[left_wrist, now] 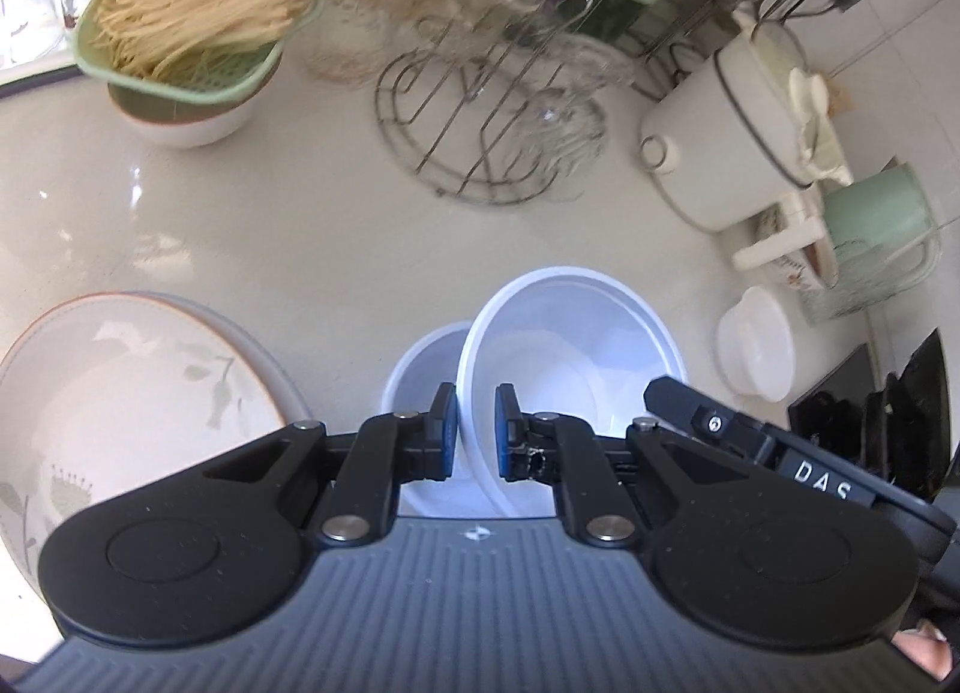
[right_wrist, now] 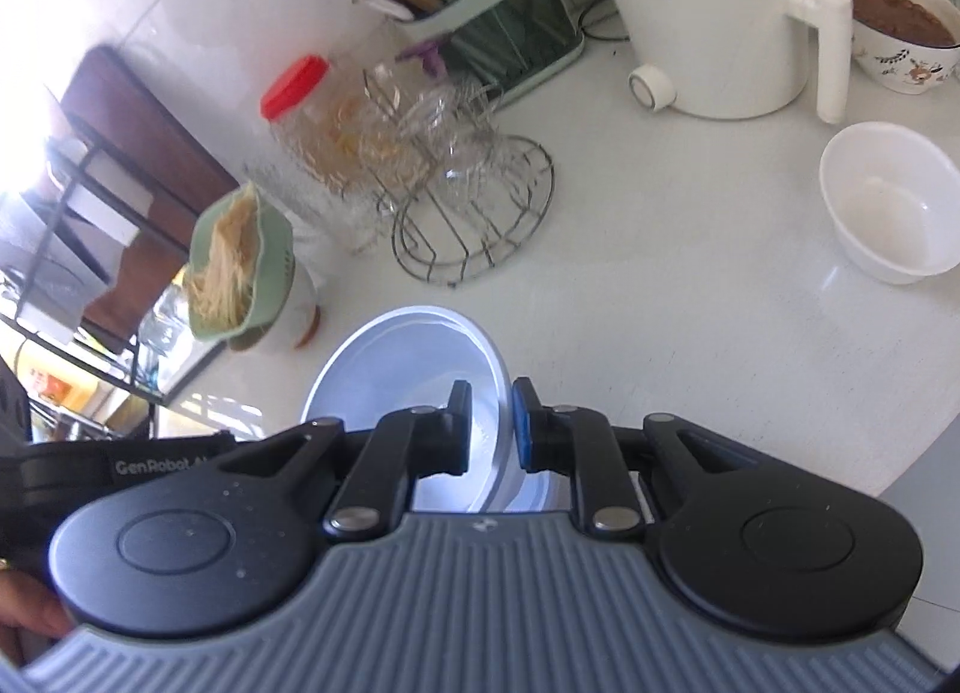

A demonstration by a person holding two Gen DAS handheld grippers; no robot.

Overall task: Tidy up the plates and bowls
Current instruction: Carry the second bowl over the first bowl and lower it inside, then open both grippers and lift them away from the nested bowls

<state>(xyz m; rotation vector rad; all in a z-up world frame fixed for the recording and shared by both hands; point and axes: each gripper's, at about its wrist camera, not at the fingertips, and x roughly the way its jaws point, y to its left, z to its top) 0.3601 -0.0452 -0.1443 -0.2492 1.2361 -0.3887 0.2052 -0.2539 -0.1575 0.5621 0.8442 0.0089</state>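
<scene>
My left gripper is shut on the near rim of a tilted white bowl. A second white bowl sits just under and left of it on the pale counter. The right gripper's black finger reaches onto the same bowl's right rim. In the right wrist view my right gripper is shut on the white bowl's rim, and the left gripper's body shows at the left. A flower-patterned plate lies left of the bowls on a grey plate.
Behind the bowls stands a wire rack with glassware. A green colander of noodles rests on a bowl at back left. A white pot, a green mug and an empty white bowl are to the right. A red-lidded jar and a chopstick holder stand further back.
</scene>
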